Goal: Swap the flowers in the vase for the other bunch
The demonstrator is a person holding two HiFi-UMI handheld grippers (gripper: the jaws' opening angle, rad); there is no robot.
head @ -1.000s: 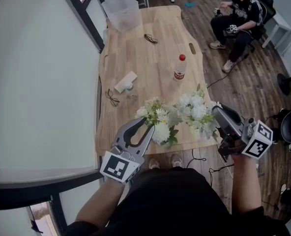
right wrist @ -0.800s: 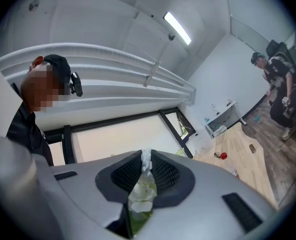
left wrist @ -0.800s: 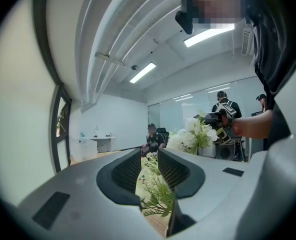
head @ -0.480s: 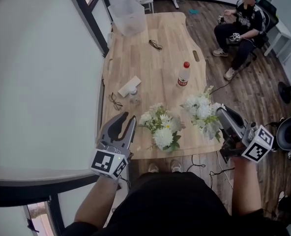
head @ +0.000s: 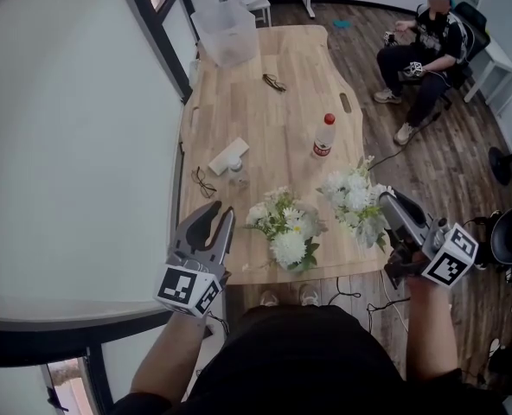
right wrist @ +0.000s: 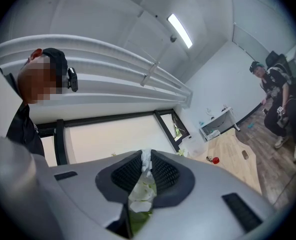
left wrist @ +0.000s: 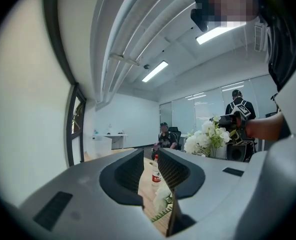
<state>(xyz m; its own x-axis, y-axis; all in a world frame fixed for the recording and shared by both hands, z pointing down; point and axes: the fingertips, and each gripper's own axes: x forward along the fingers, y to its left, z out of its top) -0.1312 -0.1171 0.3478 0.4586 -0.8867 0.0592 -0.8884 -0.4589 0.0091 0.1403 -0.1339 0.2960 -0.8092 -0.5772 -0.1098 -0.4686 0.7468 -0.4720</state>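
A bunch of white and green flowers (head: 284, 229) stands at the near edge of the wooden table (head: 265, 111); whatever holds it is hidden under the blooms. My left gripper (head: 221, 212) hovers just left of this bunch, open by a narrow gap, nothing between its fingers. In the left gripper view (left wrist: 150, 156) a bit of that bunch (left wrist: 163, 200) shows through the gap. My right gripper (head: 384, 199) is shut on the stems of a second white bunch (head: 353, 199), held up at the table's right corner. Stems and petals (right wrist: 144, 189) sit pinched between its pads.
A red-capped bottle (head: 323, 135) stands mid-table. A white box (head: 228, 155) and glasses (head: 201, 180) lie at the left, more glasses (head: 273, 79) and a clear plastic bin (head: 227, 28) farther back. A person (head: 425, 41) sits beyond the table's right side. A window wall runs along the left.
My left gripper has drawn away leftward from the standing bunch, which it was around a second ago, and its jaws are narrower. The right gripper and its bunch have stayed put.
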